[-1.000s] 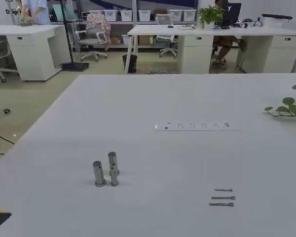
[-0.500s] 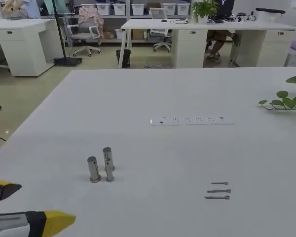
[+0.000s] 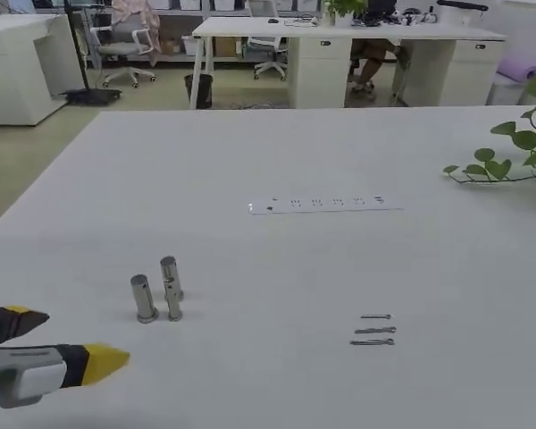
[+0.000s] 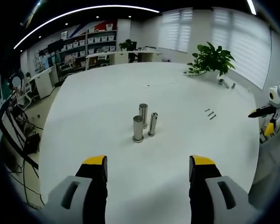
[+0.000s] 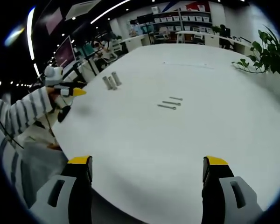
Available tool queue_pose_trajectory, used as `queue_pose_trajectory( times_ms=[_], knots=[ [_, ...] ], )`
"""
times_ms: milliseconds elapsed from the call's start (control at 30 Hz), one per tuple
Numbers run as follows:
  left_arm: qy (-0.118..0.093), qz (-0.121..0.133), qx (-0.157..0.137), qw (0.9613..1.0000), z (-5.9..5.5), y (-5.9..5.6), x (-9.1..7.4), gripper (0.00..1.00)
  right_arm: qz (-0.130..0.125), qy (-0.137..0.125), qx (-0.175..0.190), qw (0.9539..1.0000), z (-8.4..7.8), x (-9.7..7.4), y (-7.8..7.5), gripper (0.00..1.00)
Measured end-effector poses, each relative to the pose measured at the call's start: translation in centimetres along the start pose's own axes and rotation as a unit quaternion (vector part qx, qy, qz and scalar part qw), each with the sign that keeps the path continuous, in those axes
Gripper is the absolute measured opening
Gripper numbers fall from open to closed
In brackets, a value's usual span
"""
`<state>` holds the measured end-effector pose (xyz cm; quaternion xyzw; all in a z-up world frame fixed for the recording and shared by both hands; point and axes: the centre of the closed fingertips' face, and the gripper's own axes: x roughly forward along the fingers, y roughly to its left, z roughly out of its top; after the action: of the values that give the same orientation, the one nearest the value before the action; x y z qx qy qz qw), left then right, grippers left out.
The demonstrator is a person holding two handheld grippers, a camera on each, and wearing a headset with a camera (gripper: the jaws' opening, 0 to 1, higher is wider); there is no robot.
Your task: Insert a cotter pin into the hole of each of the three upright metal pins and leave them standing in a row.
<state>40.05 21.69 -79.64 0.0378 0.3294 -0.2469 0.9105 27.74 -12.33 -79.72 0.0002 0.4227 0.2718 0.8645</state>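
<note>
Left gripper [image 3: 85, 338] has come further in at lower left, jaws wide and empty; right gripper [image 5: 147, 163] jaws wide. Three metal pins [image 3: 156, 290] stand clustered ahead, cotter pins [image 3: 372, 329] well apart to their right. Power strip [image 3: 322, 204] and plant [image 3: 509, 152] sit beyond, bare table [image 3: 268, 259] between

Table [image 3: 339, 152] white, plain; metal pins [image 3: 144, 298] silver; cotter pins [image 3: 373, 330] grey; left tool [image 4: 149, 161] and right tool [image 5: 148, 161] grey, black, yellow-tipped; sleeve [image 5: 18, 112] grey-and-white striped; plant [image 3: 524, 139] green.
</note>
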Motion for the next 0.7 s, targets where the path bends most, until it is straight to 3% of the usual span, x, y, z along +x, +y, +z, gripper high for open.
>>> queue_pose_trajectory(
  times_ms=[433,700],
  knots=[
    [-0.009,0.011,-0.008,0.9999,0.8,0.9,2.5,0.58,-0.005,0.005,0.011,0.9999,-0.8,0.3,-0.3,0.99],
    [-0.006,0.017,0.003,0.9998,0.9,1.3,3.9,0.53,-0.009,0.005,0.021,0.9997,-0.9,0.4,-0.5,0.99]
  ],
)
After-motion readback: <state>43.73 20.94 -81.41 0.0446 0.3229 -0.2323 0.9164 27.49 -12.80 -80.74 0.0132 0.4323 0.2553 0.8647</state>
